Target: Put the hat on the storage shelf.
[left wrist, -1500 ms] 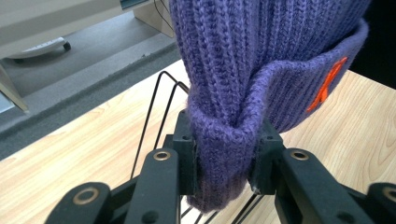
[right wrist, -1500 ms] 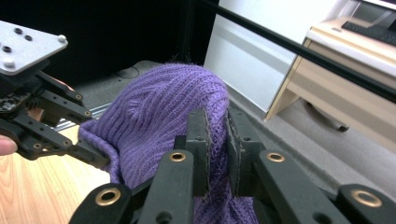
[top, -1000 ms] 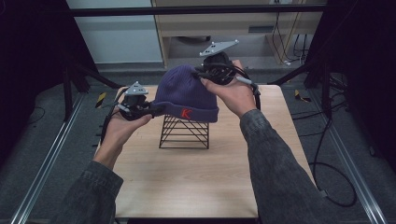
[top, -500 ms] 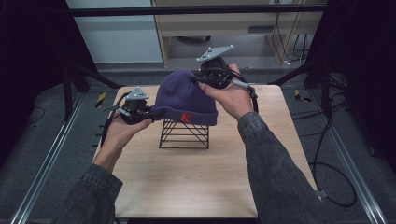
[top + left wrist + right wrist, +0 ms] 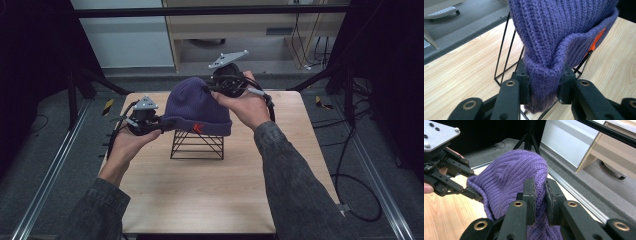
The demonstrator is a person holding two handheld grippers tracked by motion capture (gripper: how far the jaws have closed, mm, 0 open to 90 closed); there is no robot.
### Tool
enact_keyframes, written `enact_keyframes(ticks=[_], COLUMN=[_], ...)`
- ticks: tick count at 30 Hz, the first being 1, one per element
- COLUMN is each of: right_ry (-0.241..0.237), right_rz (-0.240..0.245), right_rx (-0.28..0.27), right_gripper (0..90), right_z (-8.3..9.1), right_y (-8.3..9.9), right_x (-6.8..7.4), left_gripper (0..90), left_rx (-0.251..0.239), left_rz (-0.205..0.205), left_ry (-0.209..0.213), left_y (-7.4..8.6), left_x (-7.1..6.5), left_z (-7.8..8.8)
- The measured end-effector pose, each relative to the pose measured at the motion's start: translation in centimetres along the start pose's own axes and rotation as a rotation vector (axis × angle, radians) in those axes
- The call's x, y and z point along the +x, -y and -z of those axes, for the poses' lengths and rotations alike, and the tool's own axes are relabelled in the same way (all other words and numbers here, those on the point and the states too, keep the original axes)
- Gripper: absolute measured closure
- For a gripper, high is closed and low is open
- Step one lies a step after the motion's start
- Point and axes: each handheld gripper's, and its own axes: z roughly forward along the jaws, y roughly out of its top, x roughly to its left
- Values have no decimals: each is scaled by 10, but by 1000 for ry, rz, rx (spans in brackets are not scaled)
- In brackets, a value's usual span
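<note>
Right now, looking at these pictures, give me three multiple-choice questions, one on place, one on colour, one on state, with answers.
1. Where does the hat sit?
A. flat on the table
B. over the black wire stand
C. on the floor

2. What colour is the hat?
A. purple
B. green
C. white

3. How does the left gripper stand?
A. open, clear of the hat
B. shut on the hat's folded brim
C. shut on the stand

Answers: 1 B, the stand's wires show under the brim; 2 A, purple knit with a red mark; 3 B, its fingers pinch the brim.
</note>
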Motion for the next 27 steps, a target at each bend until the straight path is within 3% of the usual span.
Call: enact_keyframes(ticks=[27], right_ry=[-28], right_rz=[36], right_rx=[50], right_gripper=[798], right_z=[-6], right_y=[2], right_x=[12], left_gripper=[678], left_rx=[3], left_rz=[13], left_ry=[-11], left_y=[16], left_x=[2], left_z=[-3])
